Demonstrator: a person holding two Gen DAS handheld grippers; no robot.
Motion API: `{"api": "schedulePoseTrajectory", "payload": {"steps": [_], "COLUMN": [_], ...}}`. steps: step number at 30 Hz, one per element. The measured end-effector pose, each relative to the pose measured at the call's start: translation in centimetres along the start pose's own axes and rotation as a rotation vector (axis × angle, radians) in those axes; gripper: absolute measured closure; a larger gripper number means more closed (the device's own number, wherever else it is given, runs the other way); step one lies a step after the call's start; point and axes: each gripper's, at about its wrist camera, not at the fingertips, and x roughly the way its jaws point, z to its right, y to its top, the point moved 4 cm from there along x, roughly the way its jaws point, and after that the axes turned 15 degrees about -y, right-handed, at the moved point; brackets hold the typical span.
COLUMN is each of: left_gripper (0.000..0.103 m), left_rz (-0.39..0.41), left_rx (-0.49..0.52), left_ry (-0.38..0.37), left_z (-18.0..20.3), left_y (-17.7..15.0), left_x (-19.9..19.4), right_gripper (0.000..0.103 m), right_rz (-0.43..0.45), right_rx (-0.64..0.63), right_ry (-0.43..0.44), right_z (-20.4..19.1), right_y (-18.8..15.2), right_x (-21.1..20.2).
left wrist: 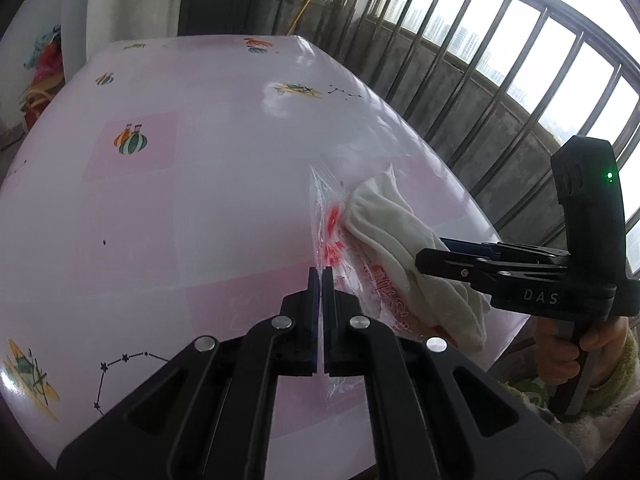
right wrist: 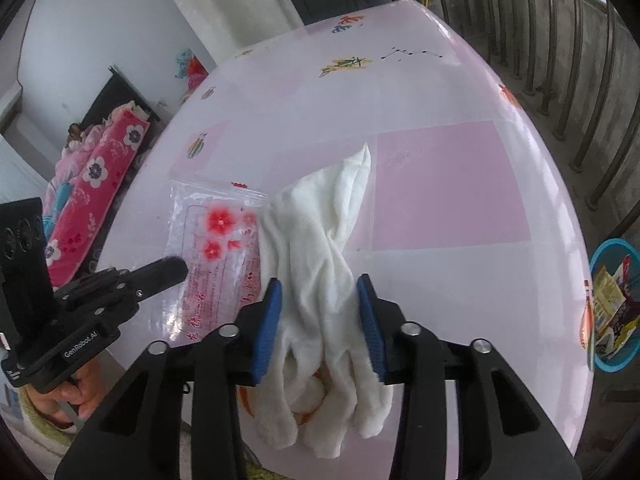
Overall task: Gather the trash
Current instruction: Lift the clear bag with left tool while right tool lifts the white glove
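Left tool (left wrist: 321,276) pinched on clear red-printed plastic bag (right wrist: 218,256); right tool (right wrist: 319,300) half-wide astride crumpled white cloth (right wrist: 320,240) at bench (right wrist: 440,184) six o'clock edge; grasping step, next needs squeeze, lift toward blue bin (right wrist: 614,304) at three o'clock

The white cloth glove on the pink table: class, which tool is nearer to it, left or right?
Right. The right tool straddles the white cloth glove, pads at either side. The left tool is shut on the clear printed plastic bag beside the glove.
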Motion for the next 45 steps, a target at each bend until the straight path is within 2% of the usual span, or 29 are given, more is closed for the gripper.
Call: {"api": "schedulePoseTrajectory", "payload": {"steps": [6,11,24,45], "left_gripper": [0.103,0.103,0.103,0.103], "left_rz": [0.003,0.008,0.023,0.040], "left_rx": [0.008,0.023,0.071,0.113], "left_ry": [0.014,0.023,0.039,0.037], "left_z": [0.2,0.7,1.6,2.3], "left_y": [0.0,0.2,0.7,1.3], "left_x": [0.2,0.0,-0.5,-0.9], "right_gripper": [0.084,0.092,0.094,0.094], "right_rz": [0.014,0.026,0.120,0.120], "right_rx": [-0.024,-0.013,0.073,0.106], "right_ry": [-0.040,-0.017,0.052,0.065], "right_z": [0.0,0.2,2.2,2.9], "right_y": [0.0,0.0,1.8,2.4], "right_x": [-0.1,-0.6,-4.3,-4.2]}}
